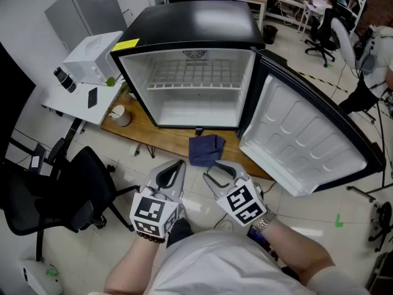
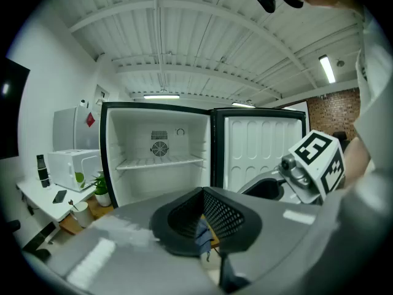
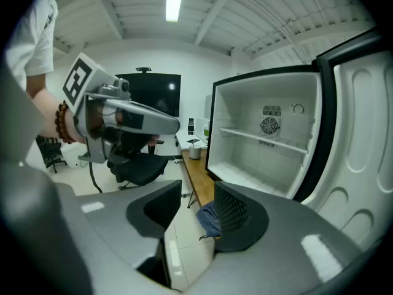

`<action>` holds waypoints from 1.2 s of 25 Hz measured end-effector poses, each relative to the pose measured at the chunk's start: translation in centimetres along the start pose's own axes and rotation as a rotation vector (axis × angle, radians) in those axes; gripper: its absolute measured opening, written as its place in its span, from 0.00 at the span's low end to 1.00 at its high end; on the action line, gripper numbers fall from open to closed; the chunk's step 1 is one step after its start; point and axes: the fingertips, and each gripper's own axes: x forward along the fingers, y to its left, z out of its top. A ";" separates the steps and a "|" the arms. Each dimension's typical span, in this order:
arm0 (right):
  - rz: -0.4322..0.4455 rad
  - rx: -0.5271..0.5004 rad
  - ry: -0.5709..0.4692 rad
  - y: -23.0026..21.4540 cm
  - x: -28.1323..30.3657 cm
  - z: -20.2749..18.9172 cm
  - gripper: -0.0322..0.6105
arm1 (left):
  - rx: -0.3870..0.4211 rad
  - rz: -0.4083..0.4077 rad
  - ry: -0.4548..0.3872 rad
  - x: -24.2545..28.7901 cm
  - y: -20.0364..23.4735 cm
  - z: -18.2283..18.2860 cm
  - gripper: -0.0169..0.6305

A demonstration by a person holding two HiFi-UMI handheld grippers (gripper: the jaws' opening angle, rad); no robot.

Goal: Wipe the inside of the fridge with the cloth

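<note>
A small black fridge stands with its door swung wide to the right. Its white inside holds one wire shelf and nothing else. A dark blue cloth lies crumpled on the wooden board just in front of the fridge. My left gripper hovers short of the cloth, jaws shut with nothing in them; the cloth shows just beyond its tips. My right gripper hangs beside it with its jaws apart and empty, and the cloth lies ahead of them.
A black office chair stands at my left. A white side table carries a white appliance, with a cup on the board's left end. The open door reaches out over the floor at right. Chairs and desks fill the back right.
</note>
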 end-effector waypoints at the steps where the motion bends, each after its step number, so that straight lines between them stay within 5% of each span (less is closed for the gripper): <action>1: 0.004 -0.017 0.021 -0.1 1.0 -0.6 0.33 | -0.002 0.001 0.004 0.2 0.5 -0.3 0.04; 11: 0.013 -0.128 0.267 -2.1 11.5 -5.4 0.51 | 0.004 -0.054 0.040 2.4 6.4 -1.6 0.04; 30: 0.093 -0.316 0.681 -4.9 23.2 -16.2 0.63 | 0.052 -0.229 0.149 8.5 13.6 -5.7 0.04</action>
